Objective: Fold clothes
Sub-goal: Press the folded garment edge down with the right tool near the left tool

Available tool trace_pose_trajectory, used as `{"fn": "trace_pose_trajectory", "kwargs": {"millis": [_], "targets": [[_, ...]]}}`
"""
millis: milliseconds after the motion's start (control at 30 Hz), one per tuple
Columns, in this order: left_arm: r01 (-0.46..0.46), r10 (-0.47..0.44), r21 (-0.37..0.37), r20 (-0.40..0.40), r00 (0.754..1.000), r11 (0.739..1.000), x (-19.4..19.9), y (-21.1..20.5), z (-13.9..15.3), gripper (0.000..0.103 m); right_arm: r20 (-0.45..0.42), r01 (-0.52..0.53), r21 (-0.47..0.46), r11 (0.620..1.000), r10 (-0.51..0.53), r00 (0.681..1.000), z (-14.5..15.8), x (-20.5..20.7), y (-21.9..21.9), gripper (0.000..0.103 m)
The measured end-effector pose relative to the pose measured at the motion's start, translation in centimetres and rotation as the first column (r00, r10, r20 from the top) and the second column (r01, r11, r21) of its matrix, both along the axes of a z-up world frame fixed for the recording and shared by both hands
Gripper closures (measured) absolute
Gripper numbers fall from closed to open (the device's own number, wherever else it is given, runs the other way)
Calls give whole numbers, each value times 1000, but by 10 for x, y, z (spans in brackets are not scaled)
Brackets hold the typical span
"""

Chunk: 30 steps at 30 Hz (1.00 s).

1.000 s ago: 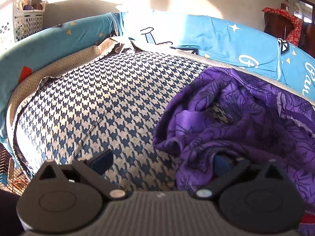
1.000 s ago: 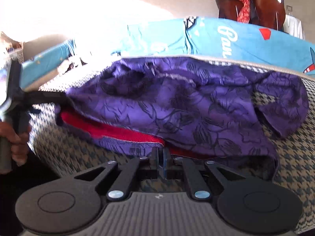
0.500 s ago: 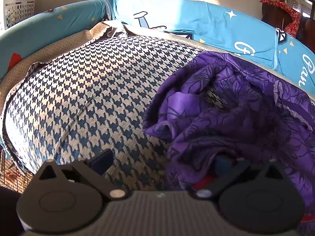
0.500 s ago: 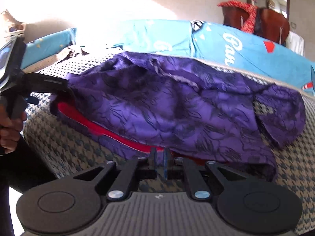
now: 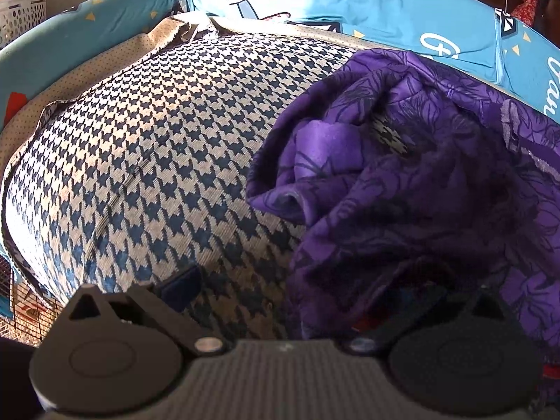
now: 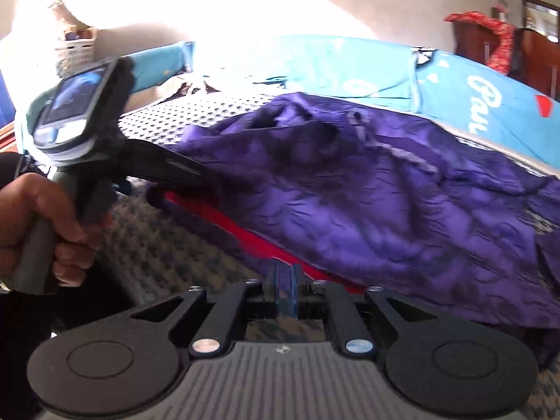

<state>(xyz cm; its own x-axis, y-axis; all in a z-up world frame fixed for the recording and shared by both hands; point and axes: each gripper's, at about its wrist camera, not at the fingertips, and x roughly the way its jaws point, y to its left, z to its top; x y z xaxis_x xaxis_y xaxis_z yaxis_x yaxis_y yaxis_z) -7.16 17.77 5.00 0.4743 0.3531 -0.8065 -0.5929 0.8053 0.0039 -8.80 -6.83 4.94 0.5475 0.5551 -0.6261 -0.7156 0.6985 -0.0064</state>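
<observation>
**Purple garment held along near hem**

Purple garment [image 6: 385, 182] spread on houndstooth bed [image 5: 157, 157], long axis running left to right, red-lined hem nearest. Right tongs [image 6: 285, 288] clenched on hem at mid-length. Left tongs [image 6: 196, 175] at left end: spread wide in own view, grip unconfirmed.

Sunlit pale wall [image 6: 315, 7] behind a houndstooth-covered bed [image 5: 157, 140] edged by blue printed bedding [image 5: 350, 3]; a white laundry basket [image 5: 21, 17] sits left, dark wooden furniture [image 6: 535, 59] right.
</observation>
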Motion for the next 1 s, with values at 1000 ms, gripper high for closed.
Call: {"fn": "trace_pose_trajectory", "kwargs": {"millis": [1000], "targets": [[-38, 39, -12, 27, 999, 999, 0, 5, 7, 0, 77, -172, -77, 982, 178, 981, -36, 12, 91, 75]]}}
